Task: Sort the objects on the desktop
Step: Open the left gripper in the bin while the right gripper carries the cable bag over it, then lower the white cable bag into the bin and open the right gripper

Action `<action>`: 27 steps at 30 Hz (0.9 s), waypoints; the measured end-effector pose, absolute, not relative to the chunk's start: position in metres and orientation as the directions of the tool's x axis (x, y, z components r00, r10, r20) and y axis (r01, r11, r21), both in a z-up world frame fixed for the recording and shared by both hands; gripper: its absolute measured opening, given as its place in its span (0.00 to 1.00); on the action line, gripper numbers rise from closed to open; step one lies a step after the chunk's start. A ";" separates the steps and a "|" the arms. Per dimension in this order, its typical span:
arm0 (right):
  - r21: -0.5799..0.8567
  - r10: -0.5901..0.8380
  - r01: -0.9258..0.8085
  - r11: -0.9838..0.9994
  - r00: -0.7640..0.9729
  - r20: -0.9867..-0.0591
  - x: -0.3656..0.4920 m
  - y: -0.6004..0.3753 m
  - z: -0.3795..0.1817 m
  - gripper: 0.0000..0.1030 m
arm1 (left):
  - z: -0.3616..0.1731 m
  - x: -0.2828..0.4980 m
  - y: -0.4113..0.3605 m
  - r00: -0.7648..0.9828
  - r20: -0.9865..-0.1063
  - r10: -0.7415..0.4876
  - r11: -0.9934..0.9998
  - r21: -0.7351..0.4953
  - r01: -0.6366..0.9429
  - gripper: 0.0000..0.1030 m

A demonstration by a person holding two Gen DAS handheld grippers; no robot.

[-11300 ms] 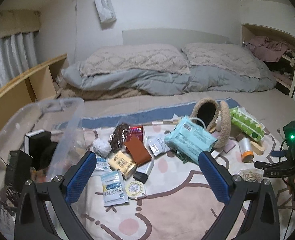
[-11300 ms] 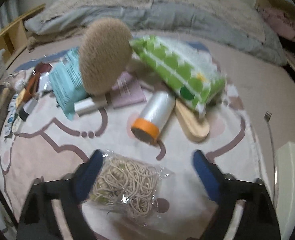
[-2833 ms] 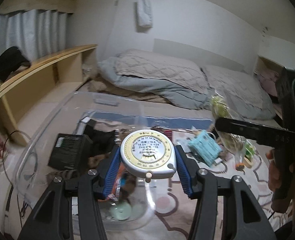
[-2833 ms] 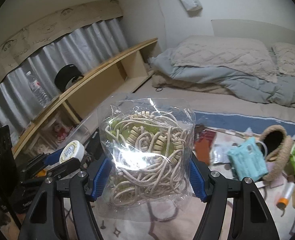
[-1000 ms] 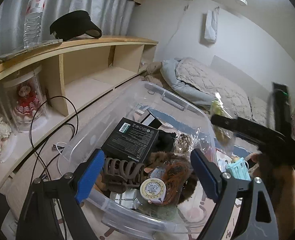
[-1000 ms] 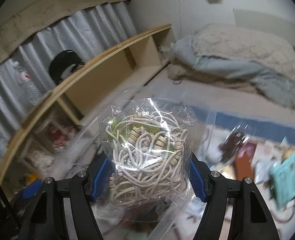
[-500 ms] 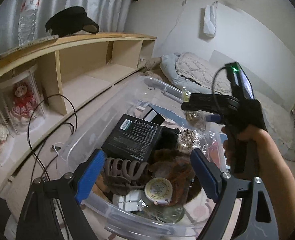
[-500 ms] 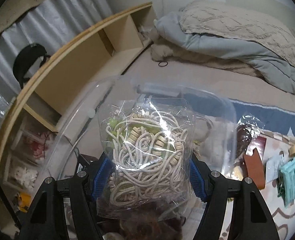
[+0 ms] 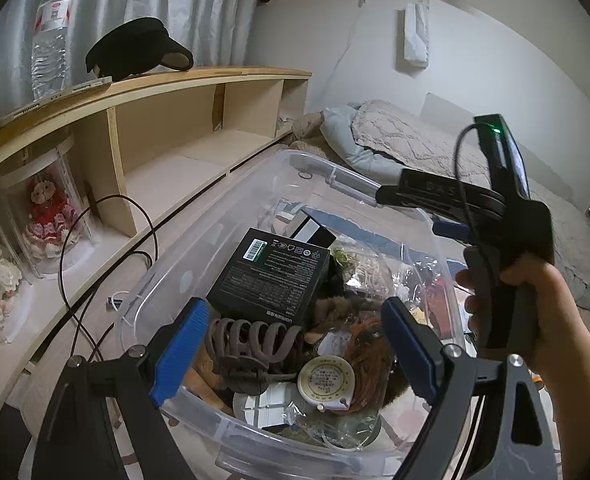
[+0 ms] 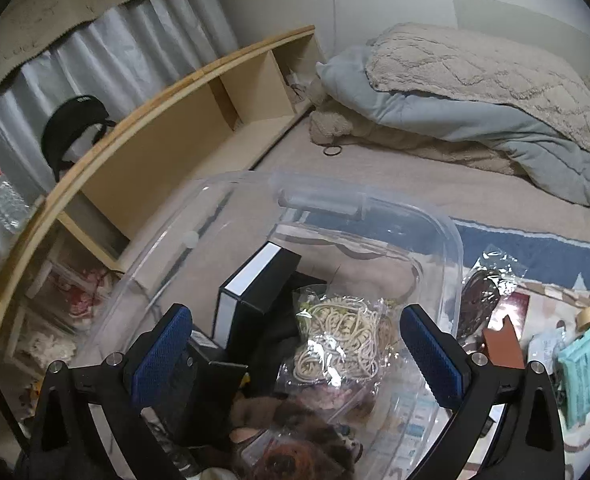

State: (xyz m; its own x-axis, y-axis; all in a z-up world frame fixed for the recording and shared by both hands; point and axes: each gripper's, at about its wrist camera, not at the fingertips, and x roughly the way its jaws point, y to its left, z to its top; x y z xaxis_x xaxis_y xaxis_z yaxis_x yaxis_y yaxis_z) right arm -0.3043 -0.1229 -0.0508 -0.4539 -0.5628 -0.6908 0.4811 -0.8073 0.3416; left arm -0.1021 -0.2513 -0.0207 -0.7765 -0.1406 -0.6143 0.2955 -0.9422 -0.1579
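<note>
Rope bag [image 10: 345,340] lies flat in bin [image 10: 451,240]

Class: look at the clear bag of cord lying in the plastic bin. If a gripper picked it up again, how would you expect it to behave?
The bag of cord would probably sag and change shape, since loose coils fill it. Its crinkled, glossy film looks slippery. It seems light for its bulk, resting on other items in the clear bin.
</note>
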 end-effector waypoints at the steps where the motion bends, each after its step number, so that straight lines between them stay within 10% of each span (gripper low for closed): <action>1: 0.366 -0.585 0.487 -0.793 -0.444 -0.679 -0.302 -0.118 -0.051 1.00 | -0.020 -0.102 -0.251 -0.777 -0.614 -0.142 -0.943 -0.156 0.295 0.86; 27: 0.324 -0.781 0.738 -0.592 -0.427 -0.455 -0.189 -0.030 0.009 1.00 | -0.005 -0.091 -0.232 -0.798 -0.583 -0.155 -0.952 -0.127 0.278 0.86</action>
